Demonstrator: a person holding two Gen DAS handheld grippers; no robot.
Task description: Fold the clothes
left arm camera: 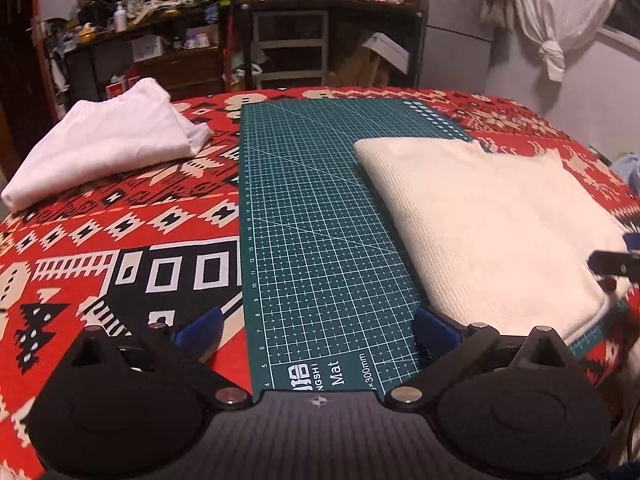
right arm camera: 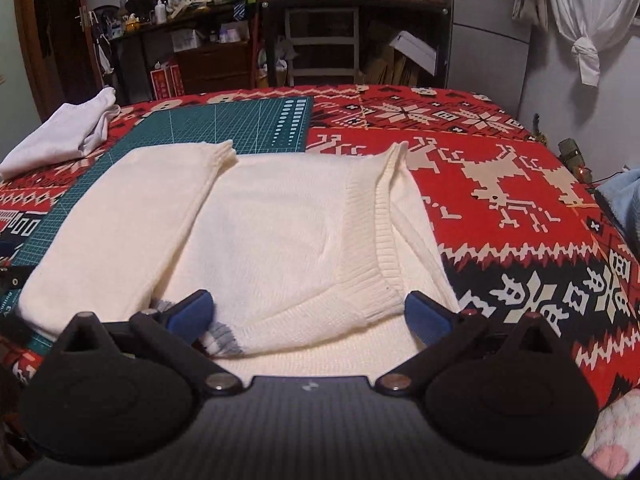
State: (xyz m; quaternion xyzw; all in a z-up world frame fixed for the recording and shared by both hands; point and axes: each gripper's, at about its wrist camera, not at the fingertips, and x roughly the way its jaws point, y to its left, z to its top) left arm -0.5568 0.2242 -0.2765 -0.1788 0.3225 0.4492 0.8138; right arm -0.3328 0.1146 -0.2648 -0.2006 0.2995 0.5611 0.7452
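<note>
Your table's red patterned cloth [left arm camera: 120, 240] carries a green cutting mat [left arm camera: 304, 216] ahead of your left hand-held gripper [left arm camera: 320, 330], printed "Mat" and "×300mm", with ruler numbers along its edge. The folded cream sweater [right arm camera: 256, 224] lies just ahead of your right hand-held gripper [right arm camera: 308, 312], partly on the mat; a folded white garment [left arm camera: 104, 144] sits far left. Both hand-held grippers are released, jaws spread wide, grasping nothing.

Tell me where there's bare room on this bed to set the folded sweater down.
Free: the green mat strip between the white garment and the cream sweater, and the red blanket right of the sweater. Crowded: the far left corner with the white garment, and the middle under the sweater.
</note>
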